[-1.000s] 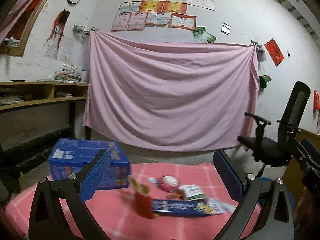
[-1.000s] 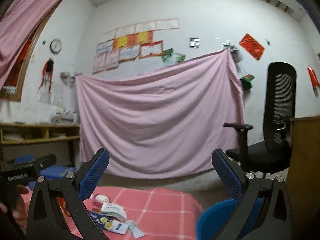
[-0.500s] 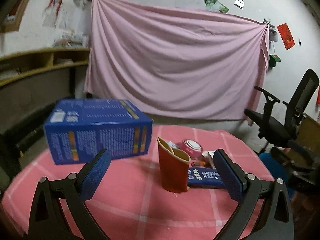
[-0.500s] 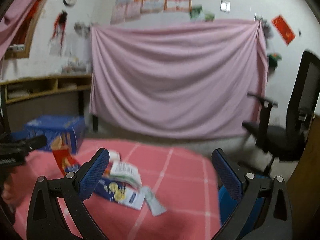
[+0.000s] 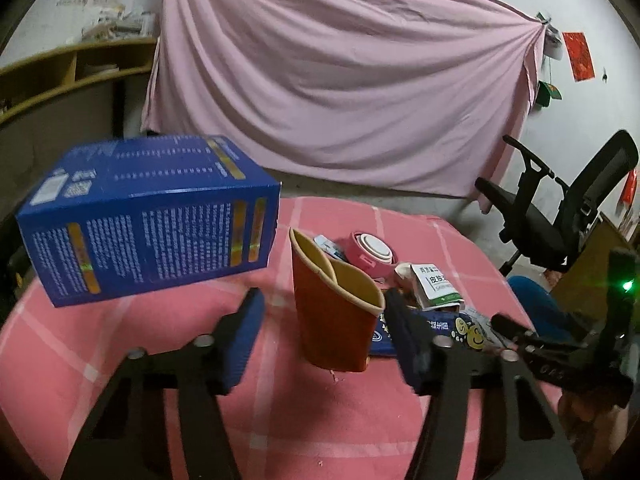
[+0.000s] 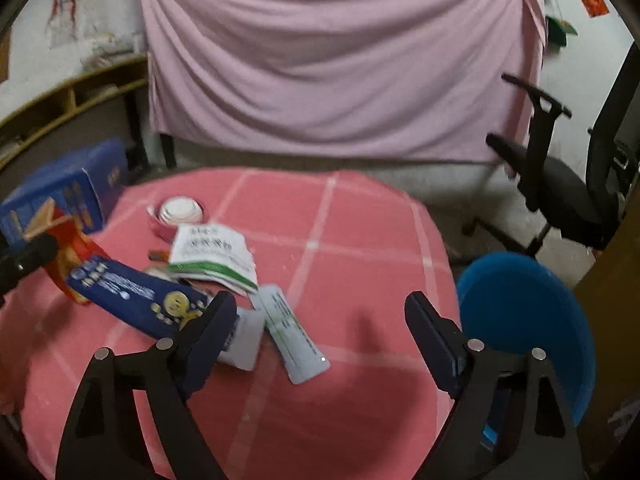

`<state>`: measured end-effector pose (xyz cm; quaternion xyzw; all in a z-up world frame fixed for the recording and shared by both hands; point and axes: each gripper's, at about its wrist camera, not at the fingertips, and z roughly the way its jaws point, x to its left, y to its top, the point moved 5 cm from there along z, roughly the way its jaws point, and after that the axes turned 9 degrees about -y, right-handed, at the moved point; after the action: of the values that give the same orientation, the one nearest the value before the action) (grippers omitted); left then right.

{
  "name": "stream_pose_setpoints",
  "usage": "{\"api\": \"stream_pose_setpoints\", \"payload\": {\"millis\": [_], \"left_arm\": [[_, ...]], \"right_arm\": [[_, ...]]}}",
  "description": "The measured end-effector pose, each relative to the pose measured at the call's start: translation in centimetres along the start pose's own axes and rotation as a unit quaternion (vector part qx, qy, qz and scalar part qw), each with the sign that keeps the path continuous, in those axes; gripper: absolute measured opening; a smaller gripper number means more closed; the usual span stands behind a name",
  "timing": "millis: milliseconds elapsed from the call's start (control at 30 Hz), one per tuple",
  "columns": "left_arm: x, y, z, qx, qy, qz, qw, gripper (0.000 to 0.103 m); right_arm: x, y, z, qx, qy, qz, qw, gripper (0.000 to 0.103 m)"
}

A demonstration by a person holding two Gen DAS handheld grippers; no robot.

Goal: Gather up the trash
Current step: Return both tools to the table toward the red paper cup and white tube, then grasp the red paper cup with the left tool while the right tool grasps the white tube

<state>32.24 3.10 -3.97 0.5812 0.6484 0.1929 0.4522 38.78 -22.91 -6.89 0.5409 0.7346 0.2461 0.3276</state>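
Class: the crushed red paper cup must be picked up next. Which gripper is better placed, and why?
Left. The red paper cup stands between the left gripper fingers, whose jaws have just been closing. The right gripper faces the flat wrappers instead.

A: Location type?
B: Plain home room or small home office, domestic in character.
A: Evidence?
B: Item: pink sheet (image 5: 340, 92) hung across a whitewashed wall. Item: wooden shelving (image 5: 76, 76) with stacked papers. Item: black office chair (image 5: 560, 216). Item: round worktop under a pink checked cloth (image 6: 340, 240). Item: red paper decoration (image 5: 578, 56) on the wall. Item: bare concrete floor.
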Motion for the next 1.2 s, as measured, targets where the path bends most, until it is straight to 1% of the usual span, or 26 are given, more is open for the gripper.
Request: {"api": "stream_pose_setpoints", "payload": {"millis": [67,133,167,233,367,400,433,467,633,733,867,1000,1200], "left_arm": [[0.2,0.0,0.3,0.010,-0.005,-0.006,0.9999,0.035],[0.5,0.1,0.6,0.021,-0.007,-0.011,0.9997,0.028],[0.6,0.1,0.7,0.026,-0.007,-0.014,0.9995,0.024],[0.9,0.2,1.0,0.035,-0.008,-0.023,0.9991,0.019],[1.6,0.3,1.2,0.045,-0.012,-0.045,0.9979,0.011],[1.8,0.3,1.0,0.043,-0.014,-0.049,0.9978,0.011],[1.9,0.4,0.8,0.041,-0.015,-0.051,0.9977,0.010],[2.0,0.4,0.6,0.039,-0.014,-0.051,0.9978,0.010],[2.4,0.5,-0.1,0.030,-0.021,-0.063,0.9974,0.009],[2.9,0.6,-0.9,0.015,-0.027,-0.073,0.9969,0.009],[3.0,0.7,-2.3,-0.013,-0.033,-0.067,0.9972,0.008],[2.3,0.8,-3.7,-0.041,-0.032,-0.040,0.9978,0.008],[1.6,0.6,-4.9,-0.070,-0.022,-0.011,0.9973,0.008]], "right_arm": [[0.2,-0.6,0.7,0.025,0.011,-0.006,1.000,0.079],[0.6,-1.3,1.3,0.049,0.031,-0.013,0.998,0.076],[0.6,-1.4,1.5,0.054,0.033,-0.013,0.998,0.074],[0.4,-1.7,1.8,0.065,0.040,-0.008,0.997,0.067],[0.0,-1.8,2.0,0.075,0.057,0.002,0.996,0.062],[0.2,-1.8,1.9,0.074,0.060,0.001,0.995,0.057],[0.2,-1.8,1.8,0.074,0.060,-0.001,0.995,0.047],[0.2,-1.7,1.9,0.075,0.059,-0.004,0.995,0.043],[1.2,-1.6,1.7,0.072,0.064,-0.028,0.995,0.026],[1.4,-1.6,1.5,0.068,0.066,-0.033,0.995,0.019],[1.2,-1.5,1.2,0.060,0.076,-0.025,0.995,0.018],[1.2,-1.5,0.6,0.050,0.085,-0.026,0.995,0.018],[1.4,-1.3,-0.2,0.032,0.085,-0.024,0.996,0.018]]}}
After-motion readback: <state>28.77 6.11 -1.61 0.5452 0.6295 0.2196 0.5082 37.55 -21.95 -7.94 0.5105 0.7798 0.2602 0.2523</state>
